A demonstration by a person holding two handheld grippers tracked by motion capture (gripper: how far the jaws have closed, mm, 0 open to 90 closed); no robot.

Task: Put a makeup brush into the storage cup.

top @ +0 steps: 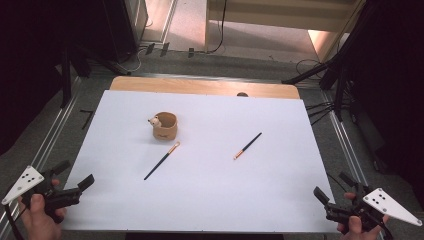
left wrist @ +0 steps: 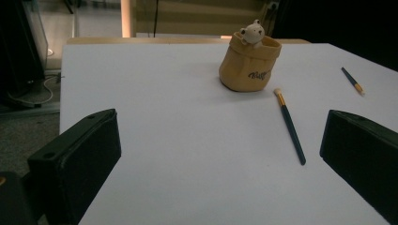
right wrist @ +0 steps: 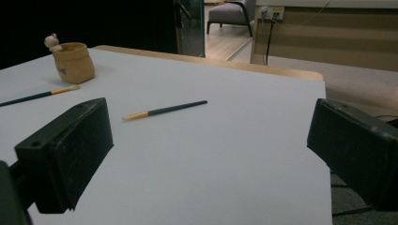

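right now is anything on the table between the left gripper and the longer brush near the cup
Nothing visible. The left gripper is open at the table's near left corner, and bare white tabletop runs from it to the longer brush. The tan bear cup stands beyond the brush's bristle end, not in the path.

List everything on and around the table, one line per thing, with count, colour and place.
tan pouch-shaped holder with a small bear figure on its rim: 1, tan with a pale bear, upright on the far left-centre of the sheet.
longer dark-handled brush with a gold ferrule: 1, dark teal and gold, lying flat just in front of the holder, tip toward it, apart from it.
shorter dark-handled brush with a gold ferrule: 1, dark and gold, lying flat right of centre.
white sheet: 1, white, covering most of the tabletop.
wooden table: 1, light wood, showing as a strip at the far edge.
left gripper: 1, black, near left corner, open, nothing in it.
right gripper: 1, black, near right corner, open, nothing in it.
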